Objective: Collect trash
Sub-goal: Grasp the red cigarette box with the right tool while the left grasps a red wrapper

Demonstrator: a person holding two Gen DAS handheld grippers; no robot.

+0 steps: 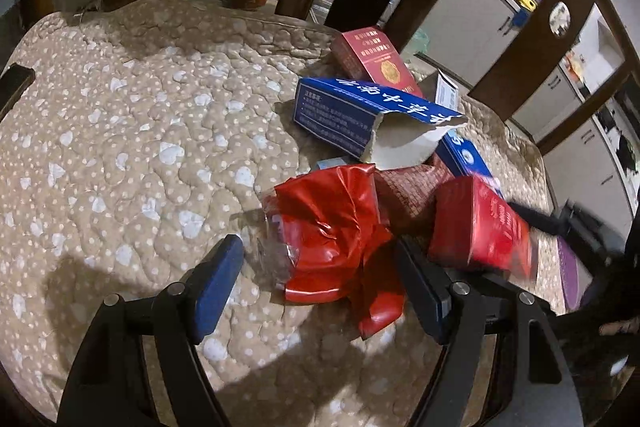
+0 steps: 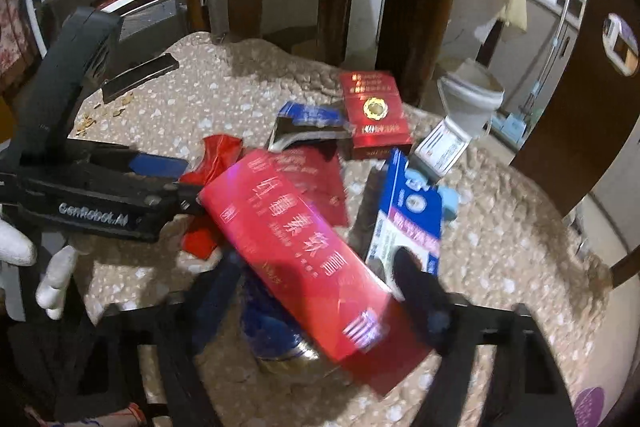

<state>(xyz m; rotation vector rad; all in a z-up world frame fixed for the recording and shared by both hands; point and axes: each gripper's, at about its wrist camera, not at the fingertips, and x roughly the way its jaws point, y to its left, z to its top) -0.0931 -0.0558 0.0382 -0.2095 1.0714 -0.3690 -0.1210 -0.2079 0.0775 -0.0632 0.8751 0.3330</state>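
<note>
The trash lies in a loose heap on a quilted beige cushion (image 1: 132, 131) that covers a wooden chair seat. Nearest the left gripper (image 1: 320, 267) is a crumpled red foil wrapper (image 1: 340, 239) with a scrap of clear plastic at its left edge; the gripper's blue-padded fingers (image 1: 218, 281) stand wide apart on either side of the wrapper, and neither pad presses on it. Whether the right-hand pad touches the foil cannot be told.

The right gripper (image 2: 320, 287) has a long red carton (image 2: 308, 247) lying slantwise between its two dark fingers, blurred by motion. The fingers stand partly apart; the blur hides whether the pads press on the carton.

Behind the wrapper sits a torn blue box (image 1: 360, 119), its open end showing an empty grey inside. Beyond it a red cigarette pack (image 1: 372, 59) rests tilted against the pile. To the right lies a blue-and-white box (image 2: 408, 219), just beside the carton. A small white box (image 2: 440, 147) lies at the cushion's far edge. A person's white-gloved hand (image 2: 36, 259) holds the left gripper's black body.

Past the chair back stands a white bucket (image 2: 472, 99) on the floor; its contents cannot be made out
</note>
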